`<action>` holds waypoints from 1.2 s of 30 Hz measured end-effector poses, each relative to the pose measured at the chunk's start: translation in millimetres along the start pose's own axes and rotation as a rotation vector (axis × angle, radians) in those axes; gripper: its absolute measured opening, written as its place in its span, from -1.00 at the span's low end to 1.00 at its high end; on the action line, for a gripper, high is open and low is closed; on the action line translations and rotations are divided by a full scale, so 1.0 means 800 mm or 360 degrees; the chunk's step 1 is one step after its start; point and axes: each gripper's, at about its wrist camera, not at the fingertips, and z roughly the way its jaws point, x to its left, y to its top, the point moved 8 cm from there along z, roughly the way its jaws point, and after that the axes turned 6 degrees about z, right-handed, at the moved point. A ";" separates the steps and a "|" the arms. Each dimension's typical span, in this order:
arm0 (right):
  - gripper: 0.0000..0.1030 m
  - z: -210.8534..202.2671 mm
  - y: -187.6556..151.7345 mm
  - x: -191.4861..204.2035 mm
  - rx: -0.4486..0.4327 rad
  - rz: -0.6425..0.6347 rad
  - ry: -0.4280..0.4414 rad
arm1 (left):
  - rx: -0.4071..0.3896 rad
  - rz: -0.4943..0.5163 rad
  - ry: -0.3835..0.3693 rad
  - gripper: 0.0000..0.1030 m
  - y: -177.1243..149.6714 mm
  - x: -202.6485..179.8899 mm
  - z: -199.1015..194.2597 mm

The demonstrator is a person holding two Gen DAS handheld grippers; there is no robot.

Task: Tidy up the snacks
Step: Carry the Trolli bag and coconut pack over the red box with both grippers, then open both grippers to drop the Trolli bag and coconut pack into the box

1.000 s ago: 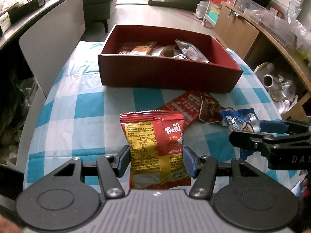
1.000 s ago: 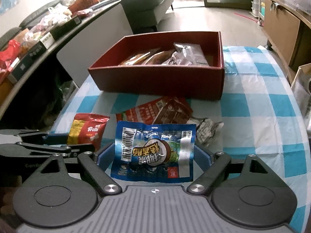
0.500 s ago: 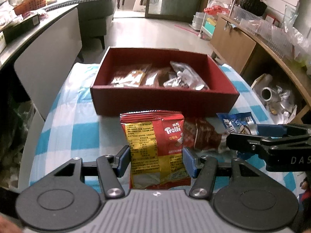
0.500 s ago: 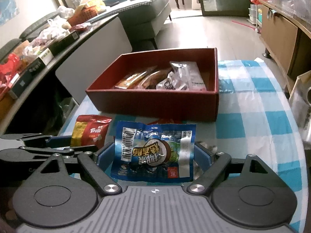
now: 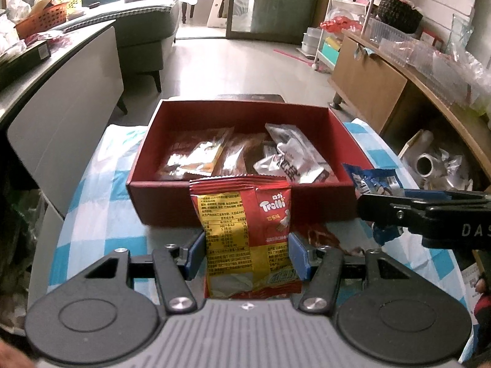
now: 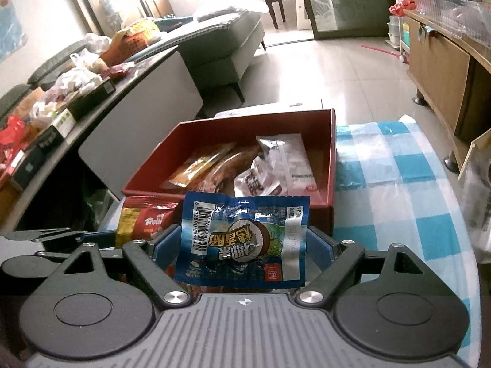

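Nearest to us, the left gripper (image 5: 247, 253) clamps a glossy red-and-yellow Trolli bag (image 5: 245, 236) between its blue pads (image 5: 297, 256), the crinkled foil pouch standing upright with its crimped top edge level with the box's front wall. Beside it, our right gripper (image 6: 242, 250) pinches a flat blue packet (image 6: 242, 239) across its width, print upside down, barcode at the left, the plastic creased and shiny. Each tool shows in the other's view: the right gripper's black fingers reach in from the right edge of the left view, and the Trolli bag shows at the left of the right view.

Below both, a tabletop (image 6: 396, 184) under a smooth cloth of blue and white checks. A dark red wrapper (image 5: 322, 236) lies on it just before the box.

Next, the red box (image 5: 159, 202), rectangular, matte cardboard, open at the top. Inside lie long translucent brown packs (image 5: 196, 156) side by side and a silvery, wrinkled pack (image 5: 291, 159) at the right.

Beyond, pale glossy floor tiles (image 5: 245, 64) and a grey sofa (image 6: 221, 43).
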 end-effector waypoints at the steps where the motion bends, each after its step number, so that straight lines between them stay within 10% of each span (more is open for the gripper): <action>1: 0.74 0.002 0.002 0.000 -0.0001 0.0002 0.0000 | -0.0003 0.0002 0.0002 0.00 0.003 0.000 0.002; 36: 0.74 0.068 0.077 -0.014 -0.0043 -0.0076 -0.0035 | -0.0133 0.0046 0.0121 -0.02 0.101 0.022 0.067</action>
